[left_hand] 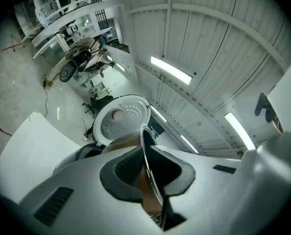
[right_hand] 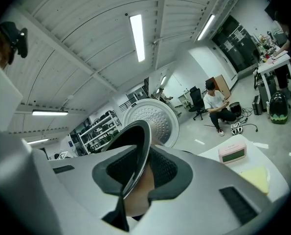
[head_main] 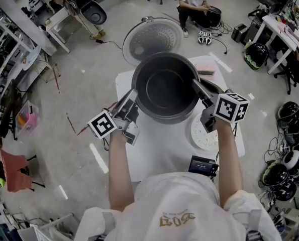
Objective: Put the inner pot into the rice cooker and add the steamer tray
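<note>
**Surface.** The white surface (head_main: 154, 154) carries the work. A person stands at its near edge.

**Rice cooker.** The rice cooker (head_main: 154, 39) stands at the far edge with its perforated lid raised and open. The pot hides most of its body in the head view. The left gripper view shows a dark rounded body (left_hand: 84, 153) under the lid.

**Inner pot.** The inner pot (head_main: 164, 89) is carried between the two grippers above the far half of the surface, just in front of the open lid. It is upright, mouth up and base down, so its axis runs vertically. It is round, with no long axis across the surface. The inside looks empty.

**Steamer tray.** A white perforated disc, taken to be the steamer tray (head_main: 203, 134), lies flat near the right edge, untouched.

**Grippers.** The left hand-held gripper (head_main: 133, 99) pinches the pot's rim on the left side, with the thin metal edge clamped between its pads (left_hand: 123, 168). The right hand-held gripper (head_main: 202, 92) pinches the opposite rim in the same way (right_hand: 162, 170).

**Progress.** Judged from position, the pot is lifted but not yet seated in the cooker. Lowering it in and adding the tray both remain.
</note>
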Demonstrator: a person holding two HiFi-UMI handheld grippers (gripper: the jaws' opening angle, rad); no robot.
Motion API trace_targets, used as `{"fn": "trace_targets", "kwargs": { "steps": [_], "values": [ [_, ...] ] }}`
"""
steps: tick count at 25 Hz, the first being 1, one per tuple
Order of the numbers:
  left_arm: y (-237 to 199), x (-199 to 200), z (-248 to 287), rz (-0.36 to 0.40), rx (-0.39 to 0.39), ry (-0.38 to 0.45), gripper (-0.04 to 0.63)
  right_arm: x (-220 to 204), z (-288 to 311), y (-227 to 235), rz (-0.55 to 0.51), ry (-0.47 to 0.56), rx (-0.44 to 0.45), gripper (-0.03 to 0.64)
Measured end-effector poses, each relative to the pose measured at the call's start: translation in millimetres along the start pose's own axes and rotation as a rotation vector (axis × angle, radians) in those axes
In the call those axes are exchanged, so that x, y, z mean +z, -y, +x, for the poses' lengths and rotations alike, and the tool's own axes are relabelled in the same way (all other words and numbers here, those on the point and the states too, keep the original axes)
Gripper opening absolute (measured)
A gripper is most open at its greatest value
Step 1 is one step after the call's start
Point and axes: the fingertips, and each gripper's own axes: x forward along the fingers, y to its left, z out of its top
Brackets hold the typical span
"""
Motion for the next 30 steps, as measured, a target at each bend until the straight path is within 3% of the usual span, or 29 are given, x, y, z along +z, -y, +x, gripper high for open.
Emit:
{"fn": "trace_targets", "kwargs": {
  "steps": [5,8,12,16,21,30],
  "values": [
    [-12.6,-6.6,5.9,-0.033,0.005,0.001,0.055,-9.2,6.7,15.0,0.024,-0.020,-0.008,0.089],
    [-25.4,-7.2,6.2,-0.007,0.021,-0.002,0.055,-18.7,13.7,23.1,0.041,-0.042,-0.019,0.089],
    [-33.9,-15.2,21.2,-0.065,0.042,0.004,0.055,-22.0,22.5,43.0,0.071,-0.071,-0.022,0.086],
    [-49.6,-20.7,36.1,-0.002,0.099,-0.019,0.054,-23.3,27.2,66.2,0.101,-0.099,-0.029,0.084],
    [-71.6,-22.6,22.6,0.018,0.149,-0.045,0.052,-46.8,36.9,66.8,0.127,-0.125,-0.053,0.083],
    [-105.1,-34.8,47.7,0.005,0.236,-0.101,0.052,-56.6,54.0,105.4,0.137,-0.195,-0.092,0.083]
  ]
}}
